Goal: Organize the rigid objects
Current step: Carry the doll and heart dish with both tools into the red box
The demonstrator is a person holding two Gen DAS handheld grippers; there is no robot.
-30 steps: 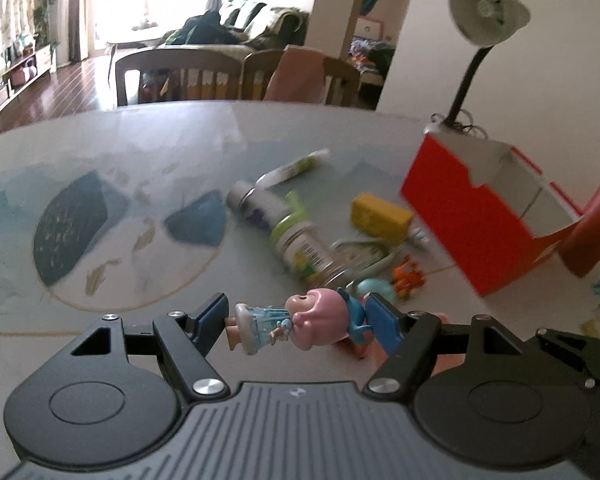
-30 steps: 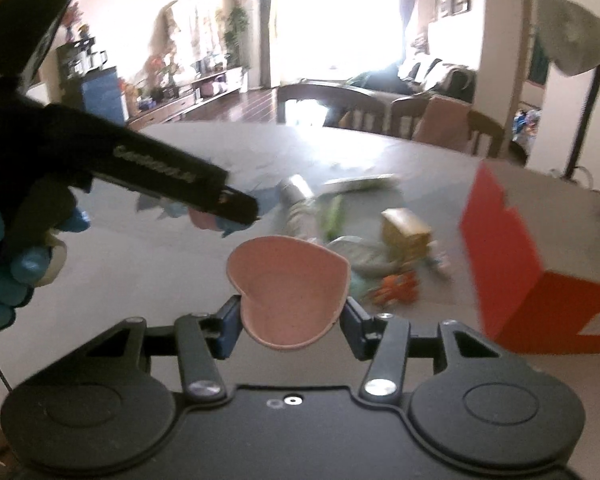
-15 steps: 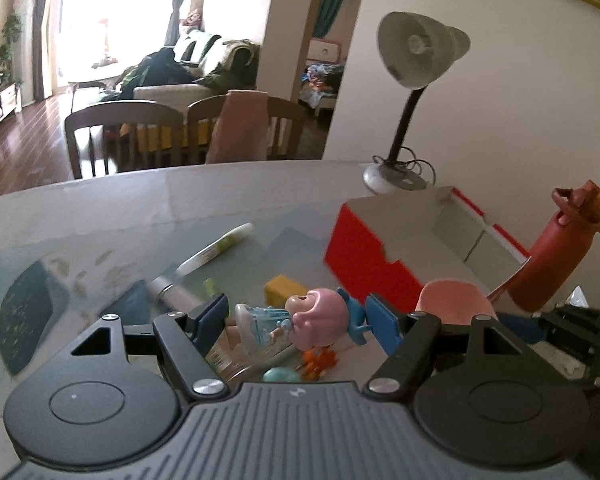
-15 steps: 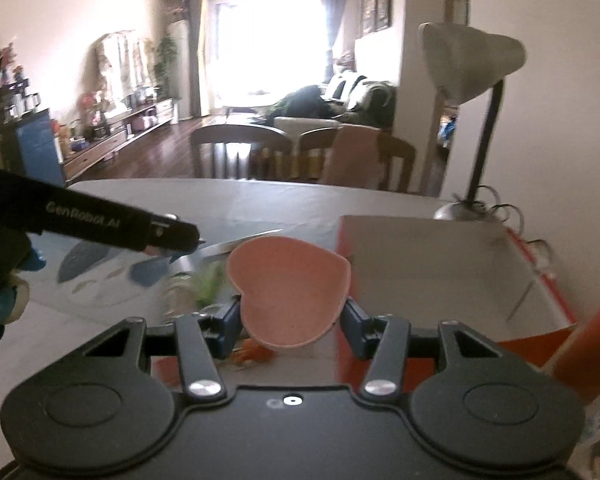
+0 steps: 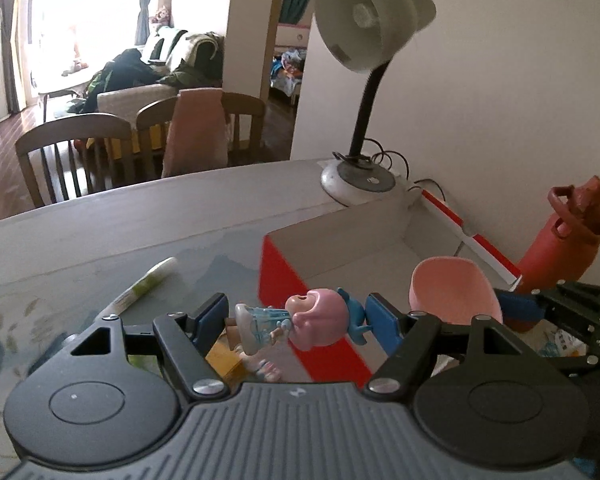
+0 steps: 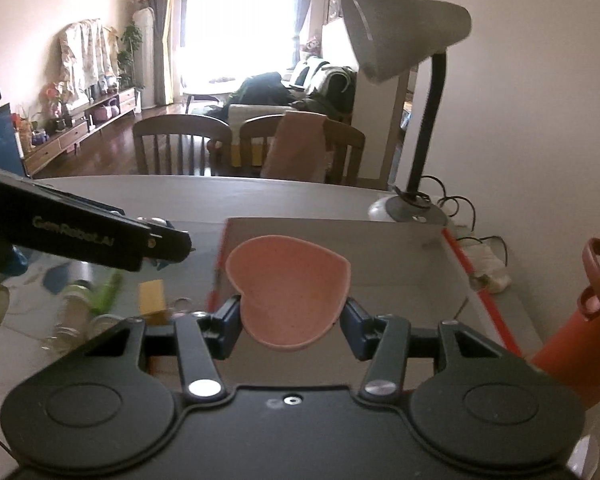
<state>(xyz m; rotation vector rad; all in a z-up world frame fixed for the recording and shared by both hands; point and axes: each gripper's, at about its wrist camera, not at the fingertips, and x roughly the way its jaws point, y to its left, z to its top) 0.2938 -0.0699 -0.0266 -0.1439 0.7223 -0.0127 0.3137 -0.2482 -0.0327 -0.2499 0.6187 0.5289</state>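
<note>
- Left gripper [image 5: 296,318] clamped on a pink-headed toy figure [image 5: 300,320], lying crosswise between the blue pads, head against the right pad, feet toward the left one.
- Right gripper [image 6: 290,320] closed about midway on a pink heart-shaped dish [image 6: 288,292], pinched at its lower sides, hollow facing the camera.
- Both loads held in the air at the near left corner of one red box [image 5: 284,280] with a pale open inside; dish over the box floor in the right view, figure over the red wall in the left view.
- Round table [image 5: 140,224] under a pale printed cloth; on it left of the box, one white-and-green tube [image 5: 144,286], one yellow block [image 6: 152,296], some blurred jars.
- One grey desk lamp [image 5: 364,32] beyond the box, one red bottle [image 5: 560,248] at the right, against a plain wall.
- Three wooden chairs [image 6: 180,140] behind the table; a bright living room with a sofa farther back.
</note>
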